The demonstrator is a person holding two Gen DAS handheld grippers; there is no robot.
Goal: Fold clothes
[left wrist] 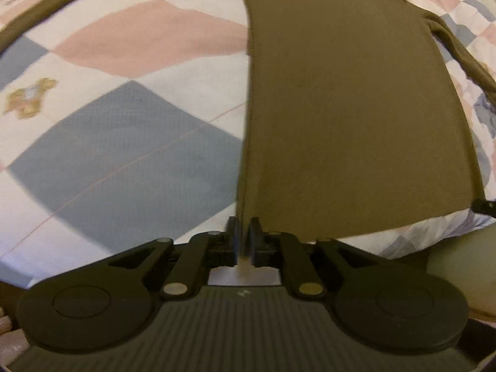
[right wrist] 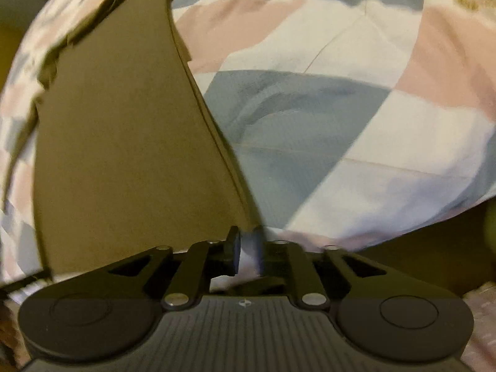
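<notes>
An olive-green long-sleeved garment (left wrist: pixel 350 108) lies flat on a patchwork quilt, its hem toward me. My left gripper (left wrist: pixel 245 237) is shut on the hem's left corner, and the side edge rises slightly into its fingers. One sleeve (left wrist: pixel 46 3) arcs across the top left; the other sleeve (left wrist: pixel 458 49) trails to the right. In the right wrist view the garment (right wrist: pixel 124 155) fills the left side. My right gripper (right wrist: pixel 248 248) is closed on the opposite hem corner, where the edge runs down into its fingers. Its dark tip (left wrist: pixel 485 206) shows at the garment's lower right corner.
The quilt (left wrist: pixel 124 142) has pink, blue-grey and white diamond patches and covers a bed. Its near edge (left wrist: pixel 418 241) drops off just below the hem. Bare quilt (right wrist: pixel 372 124) spreads to the right of the garment.
</notes>
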